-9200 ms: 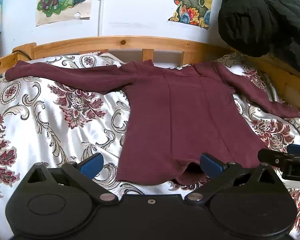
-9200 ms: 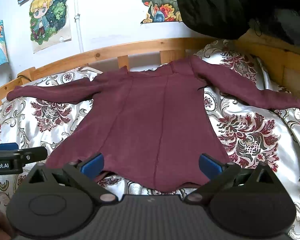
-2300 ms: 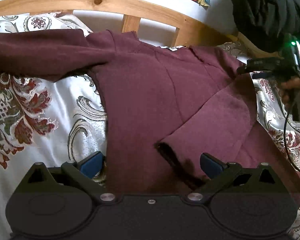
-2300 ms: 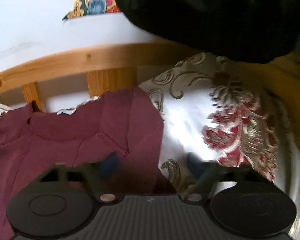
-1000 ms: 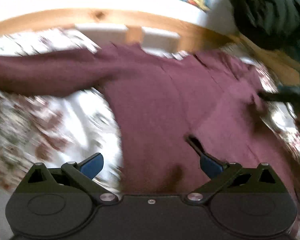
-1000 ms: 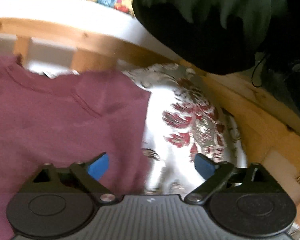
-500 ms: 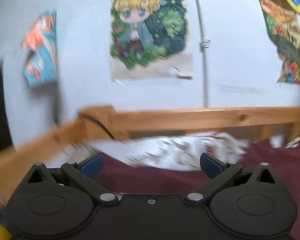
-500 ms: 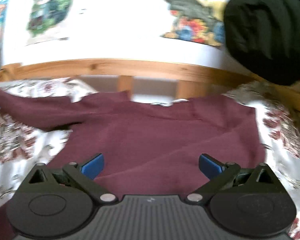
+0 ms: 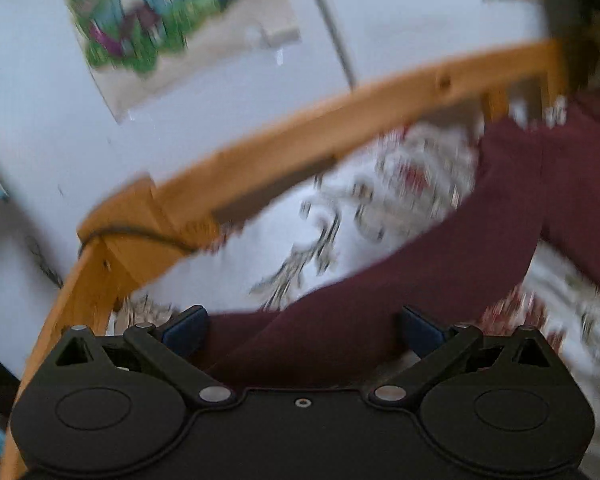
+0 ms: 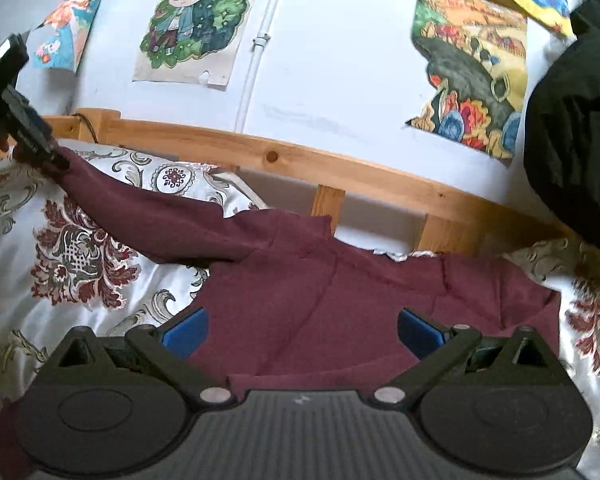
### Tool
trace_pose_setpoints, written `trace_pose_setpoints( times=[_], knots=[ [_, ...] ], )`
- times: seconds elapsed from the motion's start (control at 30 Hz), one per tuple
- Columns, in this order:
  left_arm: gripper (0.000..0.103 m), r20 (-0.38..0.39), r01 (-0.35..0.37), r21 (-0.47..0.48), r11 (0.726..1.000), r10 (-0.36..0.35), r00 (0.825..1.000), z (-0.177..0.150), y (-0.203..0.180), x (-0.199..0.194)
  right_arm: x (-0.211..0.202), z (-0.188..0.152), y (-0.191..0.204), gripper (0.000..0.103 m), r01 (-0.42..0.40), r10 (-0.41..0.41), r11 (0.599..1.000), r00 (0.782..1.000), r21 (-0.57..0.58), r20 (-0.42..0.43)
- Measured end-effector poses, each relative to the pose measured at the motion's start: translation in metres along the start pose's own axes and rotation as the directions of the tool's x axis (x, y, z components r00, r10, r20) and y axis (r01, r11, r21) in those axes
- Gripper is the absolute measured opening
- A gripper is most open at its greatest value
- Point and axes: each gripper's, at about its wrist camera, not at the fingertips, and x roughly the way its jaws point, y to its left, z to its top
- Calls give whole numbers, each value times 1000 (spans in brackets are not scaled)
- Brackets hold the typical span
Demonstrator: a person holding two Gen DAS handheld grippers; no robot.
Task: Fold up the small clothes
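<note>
Left claw [image 9: 302,330] astride soft maroon sleeve [image 9: 400,280]

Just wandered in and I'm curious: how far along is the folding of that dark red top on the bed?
Partly done, I'd say. The right side of the top already lies folded over its body, ending in a straight edge near the patterned bedspread. In hand: the left claw is open at the end of the left sleeve, which stretches out toward the wooden bed rail. Left: fold that sleeve in, then fold the body up. The right claw hangs open, holding nothing.
</note>
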Motion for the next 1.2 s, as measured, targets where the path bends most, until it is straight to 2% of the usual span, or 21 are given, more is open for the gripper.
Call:
trace_pose_setpoints(
  times=[0.07,0.17,0.27,0.33,0.4,0.47,0.5,0.57,0.6,0.7,0.8,0.87,0.97,1.03,1.1,1.2],
  knots=[
    [98,-96,41,-15,999,-42,994,4,15,7,-1,-2,-4,103,-1,1,1000,1000,26,-1],
    [85,-202,102,-84,991,-117,972,10,32,10,-6,-5,-11,103,6,-7,999,1000,49,8],
    [57,-277,103,-196,975,-156,948,18,41,12,-12,-7,-15,103,23,-24,998,999,54,24],
    [24,-302,104,-210,972,-165,939,26,36,8,-18,-7,-19,103,28,-30,998,999,62,36],
    [17,-313,118,-198,973,-177,933,33,26,0,-23,-7,-22,103,34,-37,997,998,70,48],
    [15,-301,185,-247,951,-256,919,39,17,-13,-28,-8,-26,103,37,-42,996,997,75,62],
    [15,-276,248,-312,917,-337,900,41,15,-20,-32,-9,-28,103,41,-46,996,996,75,70],
    [15,-202,389,-459,799,-520,830,42,7,-36,-36,-11,-31,103,45,-51,996,996,73,77],
    [14,-169,443,-490,751,-580,797,44,-2,-45,-37,-13,-33,103,46,-52,996,996,75,77],
    [14,-104,564,-497,659,-691,716,52,-39,-69,-42,-17,-40,103,50,-57,993,996,104,70],
    [14,-50,646,-489,586,-759,649,60,-77,-86,-47,-22,-50,103,46,-55,989,997,141,60],
    [14,-31,684,-465,562,-783,622,66,-105,-93,-51,-25,-57,103,42,-51,986,997,163,50],
    [14,-32,717,-406,567,-793,609,79,-147,-95,-58,-32,-68,103,39,-45,982,999,183,25],
    [14,-28,738,-403,541,-813,581,86,-170,-84,-63,-39,-77,103,34,-36,980,999,196,4],
    [14,-29,754,-406,516,-832,554,95,-193,-73,-68,-46,-85,103,13,-11,979,1000,203,-12],
    [14,-56,773,-374,513,-844,533,108,-228,-55,-75,-58,-91,103,-55,63,975,998,217,-27]
  ],
)
